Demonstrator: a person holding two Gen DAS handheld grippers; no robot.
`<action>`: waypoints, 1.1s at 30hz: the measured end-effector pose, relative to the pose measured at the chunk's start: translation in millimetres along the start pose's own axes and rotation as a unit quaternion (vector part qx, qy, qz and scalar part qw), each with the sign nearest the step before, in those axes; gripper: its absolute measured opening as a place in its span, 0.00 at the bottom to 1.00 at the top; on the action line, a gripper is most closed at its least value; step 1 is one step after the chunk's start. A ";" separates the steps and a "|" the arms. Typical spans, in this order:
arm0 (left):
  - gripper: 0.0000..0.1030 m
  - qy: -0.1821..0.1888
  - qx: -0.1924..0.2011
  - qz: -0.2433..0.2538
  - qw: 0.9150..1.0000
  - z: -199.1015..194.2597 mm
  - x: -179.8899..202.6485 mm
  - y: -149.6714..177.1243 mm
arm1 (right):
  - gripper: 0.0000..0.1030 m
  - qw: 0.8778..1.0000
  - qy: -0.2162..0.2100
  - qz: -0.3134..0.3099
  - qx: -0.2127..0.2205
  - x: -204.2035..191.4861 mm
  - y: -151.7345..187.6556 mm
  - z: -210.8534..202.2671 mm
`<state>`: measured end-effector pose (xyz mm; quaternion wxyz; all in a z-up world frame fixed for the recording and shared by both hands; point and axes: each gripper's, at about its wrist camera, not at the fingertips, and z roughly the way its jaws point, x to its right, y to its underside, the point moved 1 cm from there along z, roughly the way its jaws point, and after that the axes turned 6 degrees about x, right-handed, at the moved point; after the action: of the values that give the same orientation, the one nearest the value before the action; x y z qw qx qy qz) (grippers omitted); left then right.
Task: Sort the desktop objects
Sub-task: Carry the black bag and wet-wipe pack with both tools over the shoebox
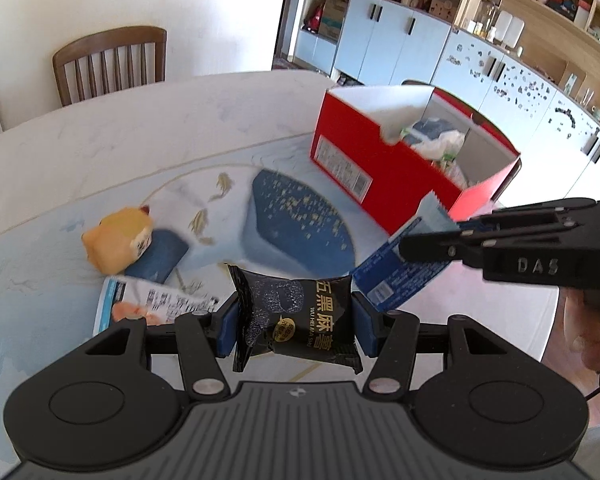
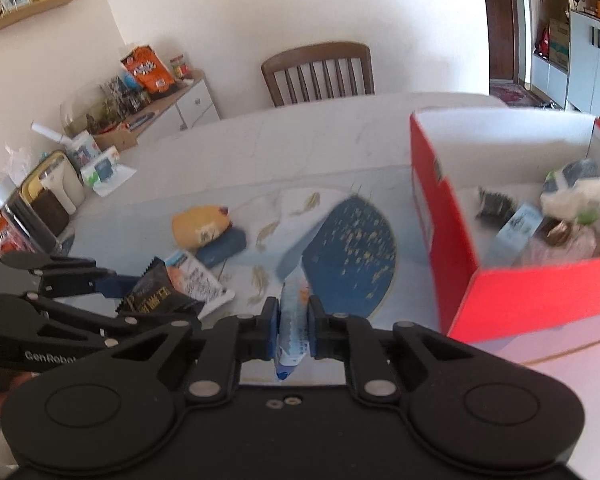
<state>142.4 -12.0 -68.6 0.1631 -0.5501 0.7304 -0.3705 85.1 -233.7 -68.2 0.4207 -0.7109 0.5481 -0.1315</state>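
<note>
Table [image 1: 100, 152] with patterned mat [image 1: 300, 208]; red box [image 1: 384, 168] standing open at its far right, already holding several wrapped items. Loose on the mat: a yellow toy [image 1: 118, 240] lying against a blue pouch [image 1: 160, 254], and a white packet [image 1: 148, 304] just beside them.

Left tongs [image 1: 296, 320], low and level above the near edge of the mat, are closed on a black snack pack [image 1: 300, 316] pinched at its two short sides. Right tongs [image 2: 292, 328], pointing toward the box, grip a thin blue-and-white sachet [image 2: 294, 320] edge-on between the pads; seen from the left wrist they reach in from the right, with the sachet lifted clear of the table and near the box's front corner.

The step in hand is judged to be carrying both packs to the box. To do it well, each pack should clear the box's near wall before the tongs part, and the two tongs should enter one after the other, since they sit close together. The sachet is slim and may slip, so the grip should be released only over the opening.
</note>
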 end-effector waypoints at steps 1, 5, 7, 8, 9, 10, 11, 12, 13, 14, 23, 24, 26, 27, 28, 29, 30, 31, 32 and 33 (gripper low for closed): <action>0.54 0.000 0.001 -0.002 1.000 0.5 2.7 -3.5 | 0.12 1.000 0.000 -0.002 0.004 2.9 -4.8 -3.1; 0.54 0.002 0.008 -0.004 1.000 2.7 13.8 -17.7 | 0.12 1.000 -0.002 -0.006 0.021 17.6 -25.8 -15.2; 0.54 0.004 0.014 0.000 1.000 4.2 21.5 -25.4 | 0.12 1.000 -0.001 -0.004 0.031 25.8 -34.7 -20.3; 0.54 0.007 0.018 0.001 1.000 5.4 25.9 -29.6 | 0.12 0.999 0.000 -0.003 0.036 31.0 -38.9 -23.1; 0.54 0.008 0.020 0.002 1.000 6.6 29.3 -32.8 | 0.12 0.999 0.001 0.000 0.039 35.9 -42.2 -25.6; 0.54 0.011 0.022 0.004 1.000 9.0 34.3 -37.2 | 0.12 0.999 0.002 0.003 0.043 41.0 -45.4 -28.2; 0.54 0.013 0.024 0.006 1.000 11.2 39.1 -41.0 | 0.12 0.999 0.005 0.006 0.047 46.8 -48.3 -31.1; 0.54 0.015 0.025 0.008 1.000 13.5 43.7 -44.7 | 0.12 0.999 0.008 0.007 0.050 52.9 -50.2 -33.9; 0.54 0.018 0.026 0.010 0.999 16.9 49.2 -48.7 | 0.13 0.998 0.011 0.009 0.053 58.6 -51.6 -36.5; 0.54 0.020 0.026 0.013 0.999 20.0 53.6 -52.0 | 0.13 0.998 0.015 0.012 0.055 64.5 -53.1 -38.9; 0.54 0.044 0.031 0.044 0.998 55.3 107.1 -89.1 | 0.13 0.995 0.051 0.036 0.077 124.5 -61.6 -61.1; 0.54 0.047 0.032 0.051 0.997 59.9 113.5 -93.6 | 0.13 0.994 0.055 0.039 0.081 131.5 -62.4 -63.8; 0.54 0.050 0.032 0.063 0.996 69.5 125.2 -102.5 | 0.13 0.993 0.061 0.044 0.087 144.8 -64.3 -68.5; 0.54 0.050 0.031 0.069 0.996 75.6 130.9 -107.7 | 0.13 0.993 0.063 0.045 0.090 150.7 -65.7 -70.3; 0.54 0.050 0.030 0.074 0.996 82.2 136.4 -112.5 | 0.13 0.993 0.066 0.048 0.092 157.6 -67.3 -71.8; 0.54 0.050 0.028 0.077 0.995 88.1 140.0 -116.6 | 0.13 0.992 0.068 0.050 0.092 163.3 -68.1 -72.0; 0.54 0.049 0.025 0.078 0.995 95.7 144.1 -121.2 | 0.13 0.992 0.070 0.051 0.093 169.0 -68.7 -71.6; 0.54 0.049 0.022 0.078 0.995 102.1 146.3 -124.4 | 0.13 0.992 0.072 0.053 0.092 173.7 -68.9 -70.6; 0.54 0.048 0.018 0.079 0.996 109.9 148.5 -128.7 | 0.13 0.992 0.073 0.054 0.091 178.2 -68.9 -69.3; 0.54 0.044 0.014 0.081 0.996 118.8 151.5 -132.2 | 0.13 0.992 0.075 0.055 0.090 182.6 -68.9 -67.7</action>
<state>257.7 -211.0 -27.6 0.1680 -0.4696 0.7739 -0.3904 153.9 -423.8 -25.8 0.4474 -0.6271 0.6022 -0.2098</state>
